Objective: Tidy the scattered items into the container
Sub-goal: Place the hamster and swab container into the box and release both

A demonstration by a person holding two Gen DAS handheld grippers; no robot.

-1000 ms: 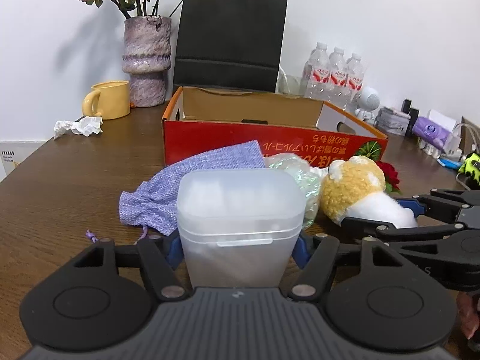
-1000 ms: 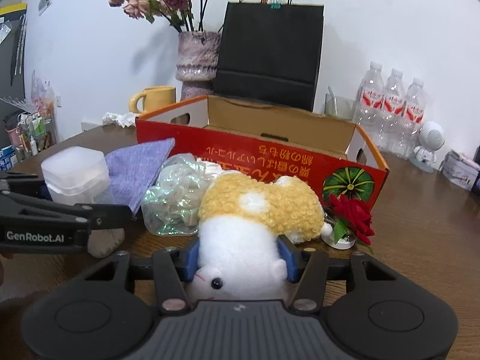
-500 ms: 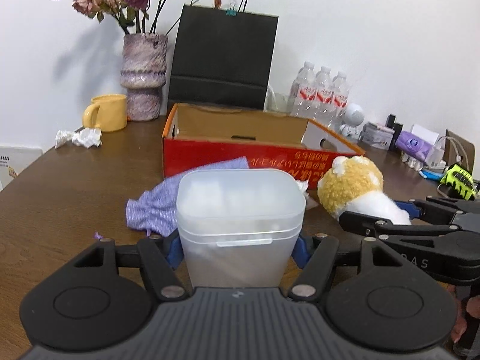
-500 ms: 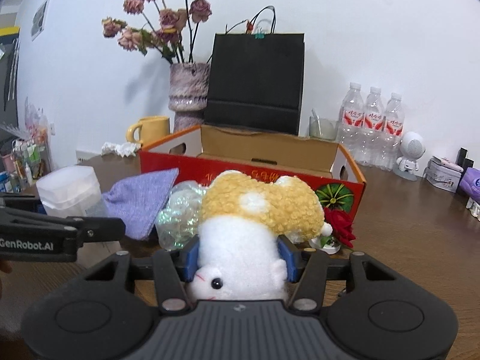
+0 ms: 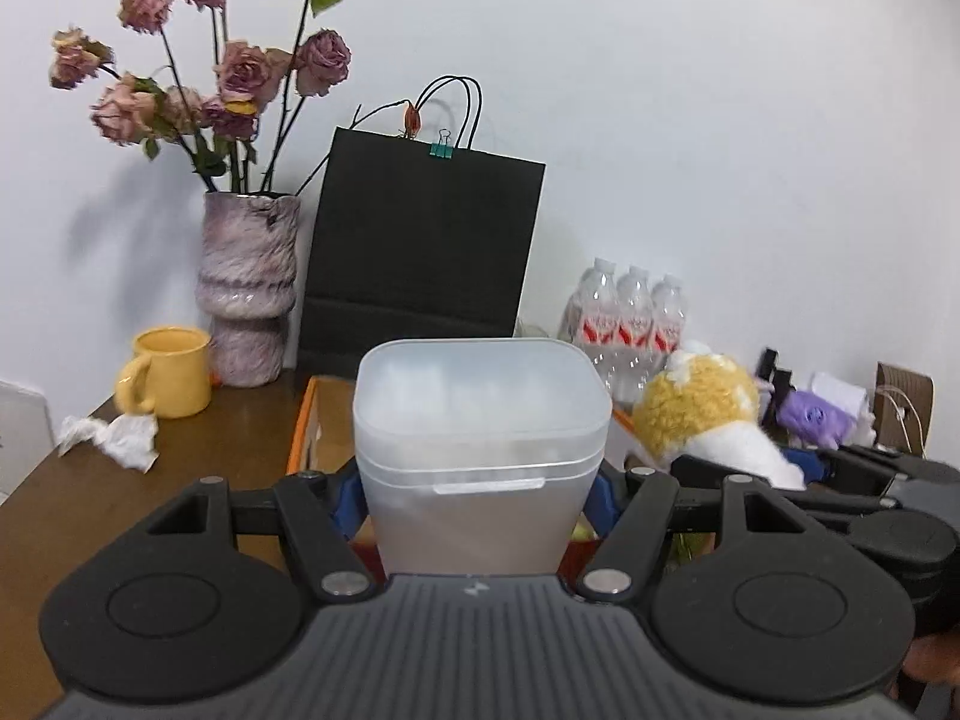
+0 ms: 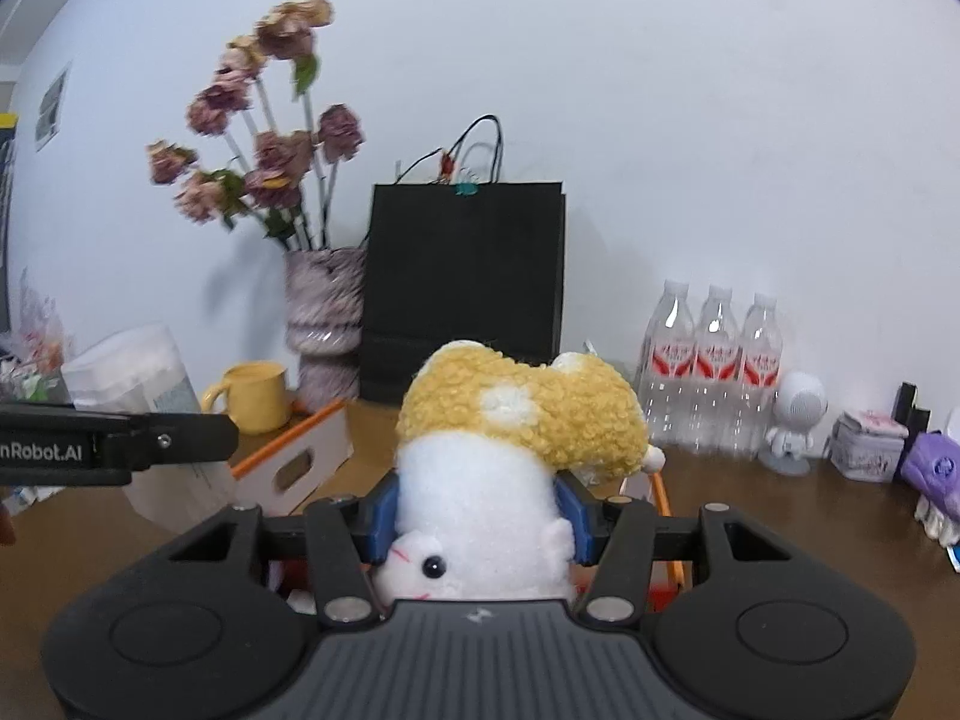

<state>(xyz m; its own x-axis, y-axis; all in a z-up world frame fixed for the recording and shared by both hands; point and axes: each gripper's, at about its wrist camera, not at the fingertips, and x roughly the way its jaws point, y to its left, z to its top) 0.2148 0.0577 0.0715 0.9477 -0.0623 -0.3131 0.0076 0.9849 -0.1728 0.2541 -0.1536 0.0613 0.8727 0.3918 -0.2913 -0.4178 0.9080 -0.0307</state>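
Note:
My left gripper (image 5: 477,498) is shut on a frosted white plastic tub (image 5: 480,450) with a lid, held upright in the air. The blue pads (image 5: 347,501) press on its sides. My right gripper (image 6: 477,516) is shut on a yellow-and-white plush hamster (image 6: 516,420), its face towards the camera. The red and orange cardboard box (image 5: 300,429) lies just ahead of and below both loads, mostly hidden behind them. In the right wrist view the box's white end wall (image 6: 300,468) shows, with the tub (image 6: 126,372) and left gripper (image 6: 162,444) to its left. The plush (image 5: 696,402) and right gripper (image 5: 840,480) appear at the right of the left wrist view.
At the back of the brown table (image 5: 72,510) stand a vase of dried roses (image 5: 249,288), a black paper bag (image 5: 420,246), a yellow mug (image 5: 168,381) and three water bottles (image 6: 711,372). A crumpled tissue (image 5: 114,435) lies at left. Small items (image 6: 867,444) crowd the right.
Both grippers have risen with the tub and the plush still held. The purple pouch and crinkly bag on the table have dropped out of view, and the box now sits low behind the loads.

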